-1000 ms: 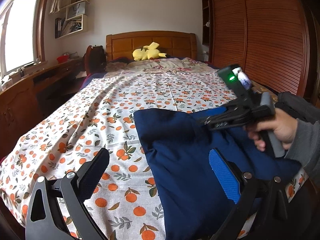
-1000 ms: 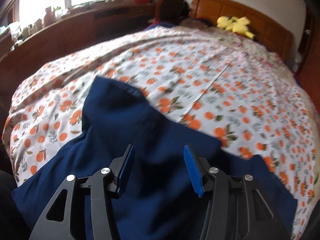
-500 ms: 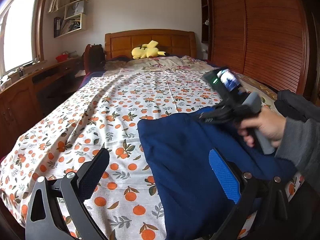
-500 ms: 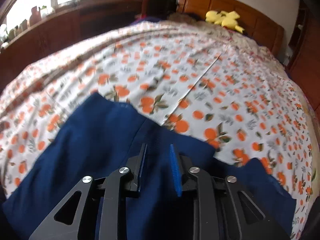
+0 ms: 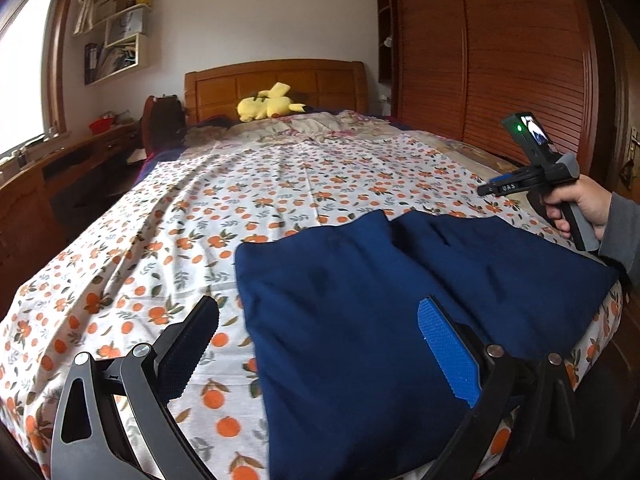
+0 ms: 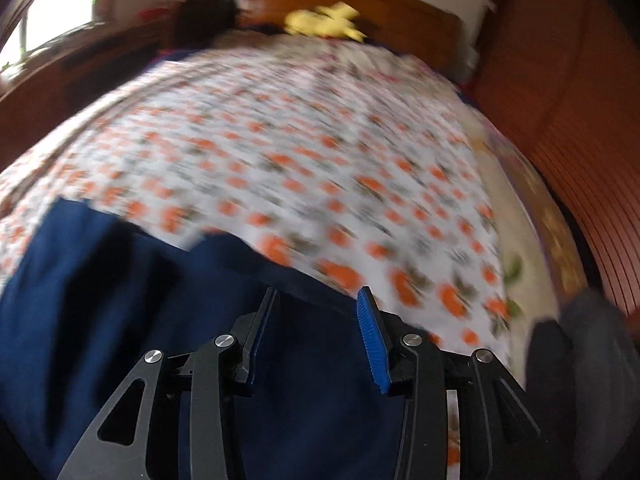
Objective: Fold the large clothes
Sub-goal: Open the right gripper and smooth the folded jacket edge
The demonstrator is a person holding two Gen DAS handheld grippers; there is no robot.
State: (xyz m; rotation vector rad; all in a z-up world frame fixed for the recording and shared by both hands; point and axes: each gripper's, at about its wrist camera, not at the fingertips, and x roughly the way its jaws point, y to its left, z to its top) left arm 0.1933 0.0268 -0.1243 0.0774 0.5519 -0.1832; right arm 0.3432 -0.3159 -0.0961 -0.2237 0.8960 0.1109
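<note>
The navy blue garment [image 5: 400, 288] lies folded on the bed's orange-print sheet [image 5: 248, 184] near its foot. The left gripper [image 5: 316, 352] gapes wide above it, empty. The right gripper [image 6: 316, 332], jaws just reopening partway, grips nothing.

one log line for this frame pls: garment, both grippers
garment: navy garment flat on bed | left gripper: open, empty | right gripper: jaws just reopening, nothing between, clear of cloth

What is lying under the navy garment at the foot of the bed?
The navy garment lies on the orange-print bedsheet, which shows all round its far and left edges. Whatever lies beneath the cloth itself is covered.
</note>
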